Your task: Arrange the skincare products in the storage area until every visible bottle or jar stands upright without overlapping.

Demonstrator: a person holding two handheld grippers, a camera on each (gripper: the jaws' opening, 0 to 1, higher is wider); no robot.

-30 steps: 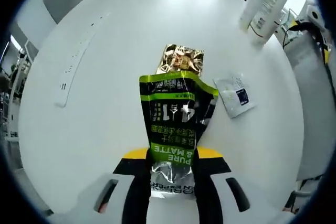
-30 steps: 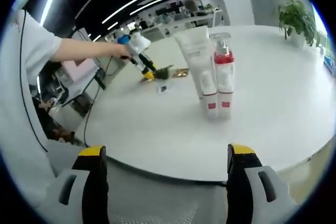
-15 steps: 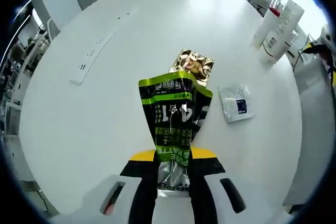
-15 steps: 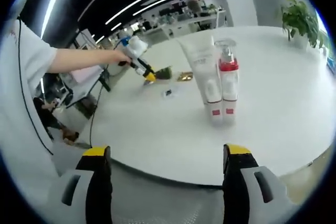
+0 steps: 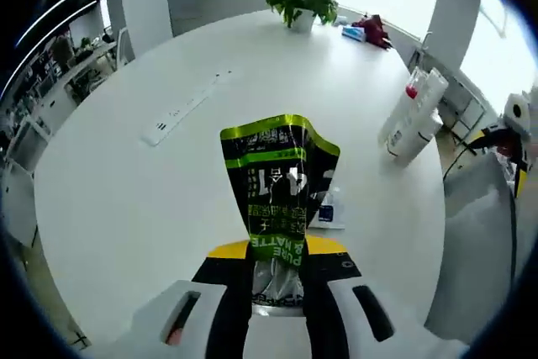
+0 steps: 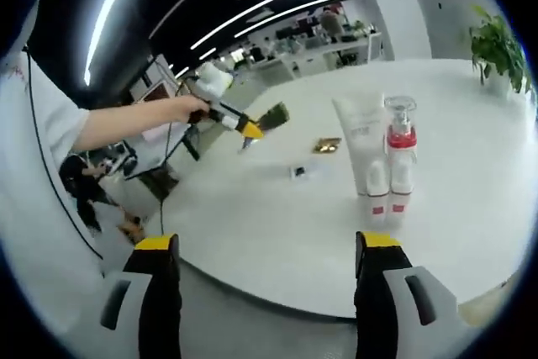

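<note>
- Left hand-held gripper (image 5: 277,268) clenched on one green-black sachet (image 5: 282,182), lifted above the table (image 5: 126,182).
- Right hand-held gripper (image 6: 262,271) released.
- One tube (image 6: 361,153) and one pump bottle (image 6: 400,157) upright, touching.
- Two flat sachets lying: gold (image 6: 327,145), white (image 6: 299,171).

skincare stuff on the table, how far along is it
Done: the white tube and the red pump bottle stand upright side by side on the table. In hand: the left gripper is shut on the green sachet, lifted off the table. Left: the gold sachet and the small white sachet lie flat. The right gripper is open and holds nothing.
</note>
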